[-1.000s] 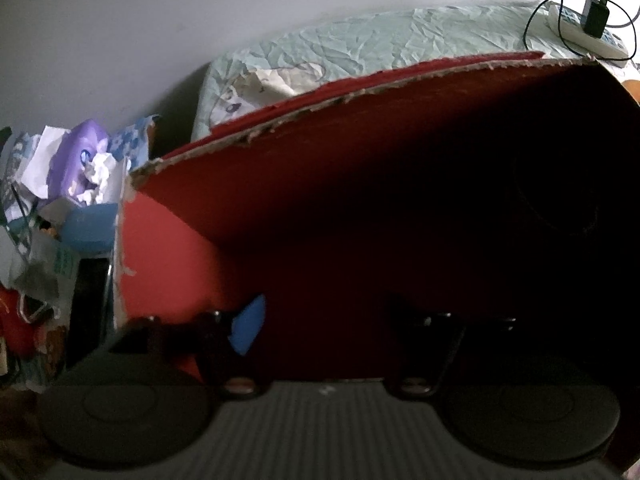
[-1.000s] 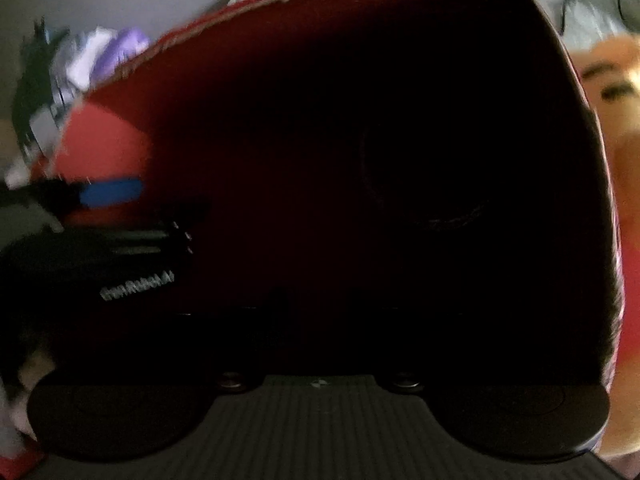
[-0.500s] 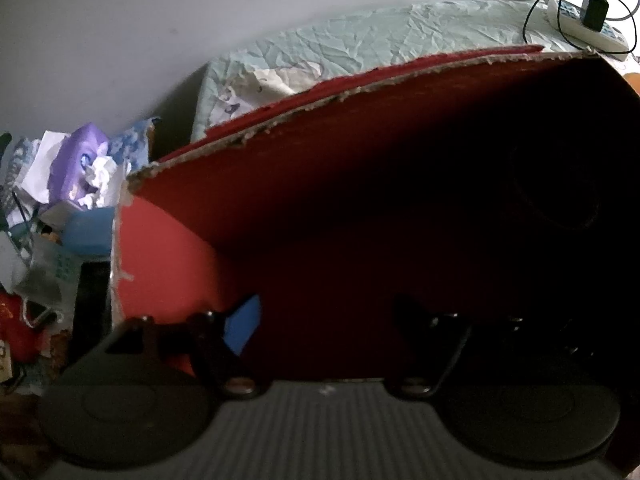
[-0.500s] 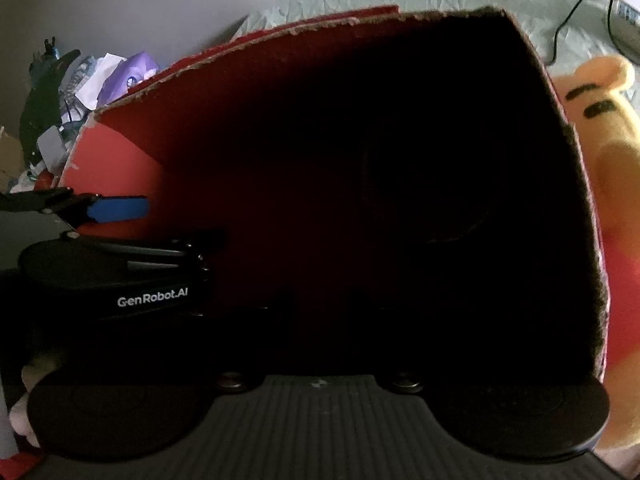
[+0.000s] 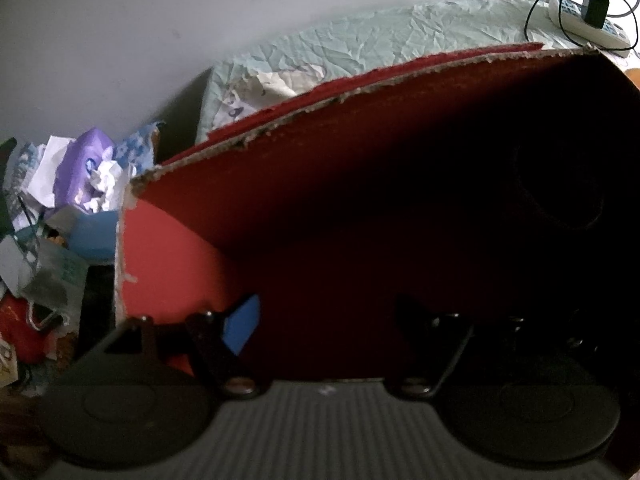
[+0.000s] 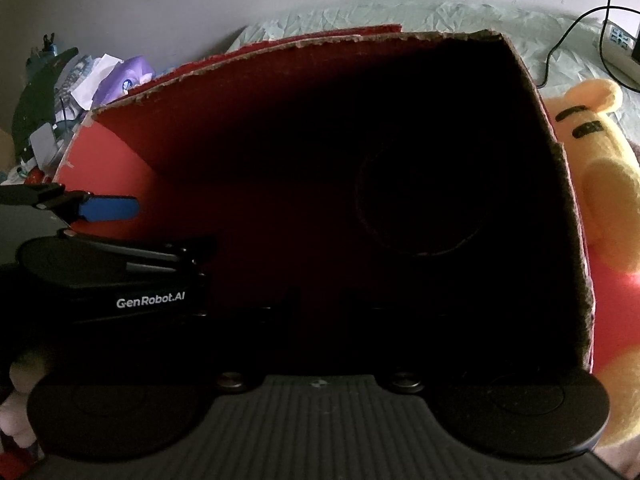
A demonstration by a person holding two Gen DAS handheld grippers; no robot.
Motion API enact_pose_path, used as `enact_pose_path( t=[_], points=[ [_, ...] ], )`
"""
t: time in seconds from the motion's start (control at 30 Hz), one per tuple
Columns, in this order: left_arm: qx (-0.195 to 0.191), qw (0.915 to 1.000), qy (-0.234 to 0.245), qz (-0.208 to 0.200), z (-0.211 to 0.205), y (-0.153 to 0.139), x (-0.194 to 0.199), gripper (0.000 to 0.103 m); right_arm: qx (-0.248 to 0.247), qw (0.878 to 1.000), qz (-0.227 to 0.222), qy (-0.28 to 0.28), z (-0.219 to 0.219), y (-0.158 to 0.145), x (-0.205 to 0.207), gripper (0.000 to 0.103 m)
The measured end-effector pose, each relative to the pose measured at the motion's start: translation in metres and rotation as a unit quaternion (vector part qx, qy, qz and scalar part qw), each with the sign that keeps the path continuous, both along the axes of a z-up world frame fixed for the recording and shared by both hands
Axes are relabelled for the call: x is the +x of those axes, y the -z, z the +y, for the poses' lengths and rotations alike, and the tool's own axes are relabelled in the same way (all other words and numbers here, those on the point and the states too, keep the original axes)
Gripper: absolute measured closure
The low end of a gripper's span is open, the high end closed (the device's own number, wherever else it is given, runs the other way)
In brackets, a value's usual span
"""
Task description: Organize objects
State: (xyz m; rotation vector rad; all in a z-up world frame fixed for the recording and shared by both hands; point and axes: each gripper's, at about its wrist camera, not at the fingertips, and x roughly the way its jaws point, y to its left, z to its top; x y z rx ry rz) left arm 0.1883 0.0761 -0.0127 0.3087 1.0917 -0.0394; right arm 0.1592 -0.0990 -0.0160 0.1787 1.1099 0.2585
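Note:
A red cardboard box (image 5: 320,184) with torn edges faces both cameras with its open side; its inside is mostly in deep shadow. A dark round shape (image 6: 420,208) lies deep inside, too dark to identify. My left gripper (image 5: 328,308) reaches into the box's left part, open and holding nothing, its blue-padded finger (image 5: 240,324) near the left wall. In the right wrist view the left gripper (image 6: 160,232) shows at the left edge. My right gripper (image 6: 320,300) points into the dark middle of the box (image 6: 280,128), and its fingers are lost in shadow.
A yellow plush bear in a red shirt (image 6: 600,184) leans against the box's right wall. A pile of paper, wrappers and a purple pack (image 5: 80,184) lies left of the box. Behind are a pale green sheet (image 5: 400,44) and a power strip with charger (image 5: 592,12).
The right wrist view has steadied and drawn back slightly, showing more of the box's rim, the plush bear and the left gripper. The left gripper has hardly moved.

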Motion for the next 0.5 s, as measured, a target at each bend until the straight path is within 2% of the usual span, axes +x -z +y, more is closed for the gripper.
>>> enact_pose_path(
  t=[0.5],
  points=[
    [0.018, 0.9997, 0.002, -0.018, -0.0019, 0.0000, -0.0008, 0.025, -0.016, 1.000, -0.007, -0.023, 0.0080, 0.0006, 0.0019, 0.091]
  ],
)
